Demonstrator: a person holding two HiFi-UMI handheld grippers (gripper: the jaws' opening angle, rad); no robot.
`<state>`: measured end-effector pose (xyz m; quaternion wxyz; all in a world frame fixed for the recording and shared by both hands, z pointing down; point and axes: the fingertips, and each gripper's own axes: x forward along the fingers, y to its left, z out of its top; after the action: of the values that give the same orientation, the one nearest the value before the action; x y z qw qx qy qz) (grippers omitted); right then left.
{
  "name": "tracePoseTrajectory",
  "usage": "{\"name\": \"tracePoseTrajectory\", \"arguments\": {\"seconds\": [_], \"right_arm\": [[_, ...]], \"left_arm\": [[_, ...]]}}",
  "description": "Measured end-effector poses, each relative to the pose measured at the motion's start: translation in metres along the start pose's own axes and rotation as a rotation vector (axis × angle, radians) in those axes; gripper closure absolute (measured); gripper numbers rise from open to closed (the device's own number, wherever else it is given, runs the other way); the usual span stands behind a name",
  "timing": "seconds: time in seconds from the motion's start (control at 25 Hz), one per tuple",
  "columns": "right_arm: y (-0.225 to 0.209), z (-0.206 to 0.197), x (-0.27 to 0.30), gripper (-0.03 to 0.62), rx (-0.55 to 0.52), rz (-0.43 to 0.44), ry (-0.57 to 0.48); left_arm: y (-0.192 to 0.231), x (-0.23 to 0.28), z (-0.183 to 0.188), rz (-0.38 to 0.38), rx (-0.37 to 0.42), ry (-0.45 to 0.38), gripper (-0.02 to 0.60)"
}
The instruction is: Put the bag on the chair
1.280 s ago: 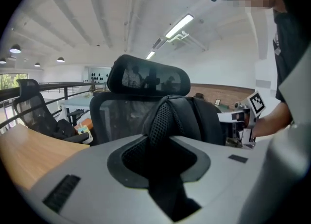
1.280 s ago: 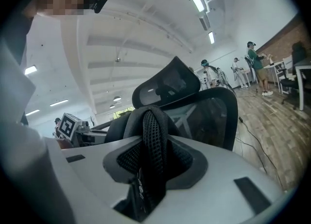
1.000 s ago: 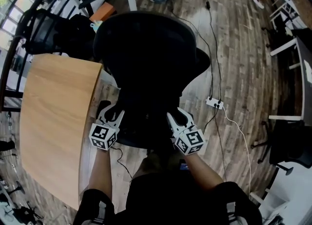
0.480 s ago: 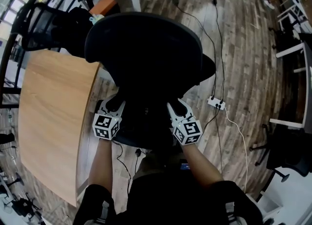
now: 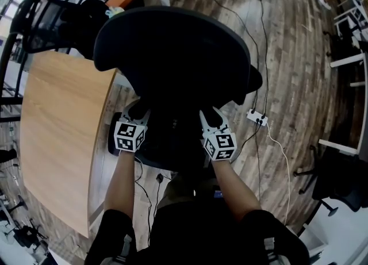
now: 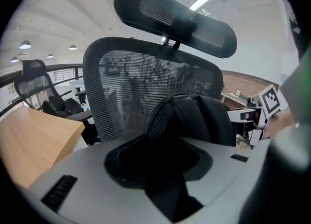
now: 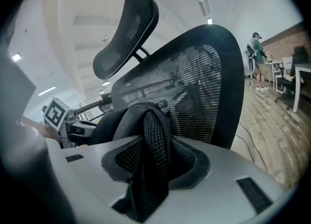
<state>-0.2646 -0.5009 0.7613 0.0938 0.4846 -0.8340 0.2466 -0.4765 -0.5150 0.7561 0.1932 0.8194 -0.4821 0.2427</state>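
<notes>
Blocked ahead by the mesh chair back, topped by the headrest. Hemmed in at left by the wooden table, just beside the seat. Seat space taken up by the black bag. Open at right over bare floor, crossed only by cables and a power strip

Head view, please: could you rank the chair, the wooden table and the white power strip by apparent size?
1. chair and wooden table: about alike, chair nearer the camera, so unranked.
2. white power strip: clearly smallest.
</notes>
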Motion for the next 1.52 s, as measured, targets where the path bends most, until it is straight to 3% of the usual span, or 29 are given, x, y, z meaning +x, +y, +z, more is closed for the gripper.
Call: {"name": "tracePoseTrajectory", "arguments": {"seconds": [0.72, 0.88, 1.0, 1.16, 1.32, 1.52], "right_arm": [[0.005, -0.026, 0.001, 0.401, -0.019, -0.041, 0.077], [0.005, -0.030, -0.013, 0.396, 0.010, -0.077, 0.089], [0.001, -0.028, -0.031, 0.397, 0.050, -0.123, 0.072], [0.011, -0.016, -0.058, 0.443, 0.048, -0.158, 0.030], [0.046, 0.009, -0.086, 0.501, 0.007, -0.128, -0.046], [0.095, 0.057, -0.130, 0.580, -0.071, -0.063, -0.189]], "left_arm": [[0.020, -0.005, -0.034, 0.037, -0.023, 0.057, 0.407], [0.023, -0.024, -0.042, 0.060, -0.094, 0.041, 0.411], [0.020, -0.044, -0.046, 0.060, -0.161, 0.008, 0.421], [0.008, -0.077, -0.043, 0.056, -0.151, -0.051, 0.428], [-0.010, -0.120, -0.020, 0.041, -0.122, -0.150, 0.451], [-0.031, -0.178, 0.030, 0.046, -0.092, -0.318, 0.531]]}}
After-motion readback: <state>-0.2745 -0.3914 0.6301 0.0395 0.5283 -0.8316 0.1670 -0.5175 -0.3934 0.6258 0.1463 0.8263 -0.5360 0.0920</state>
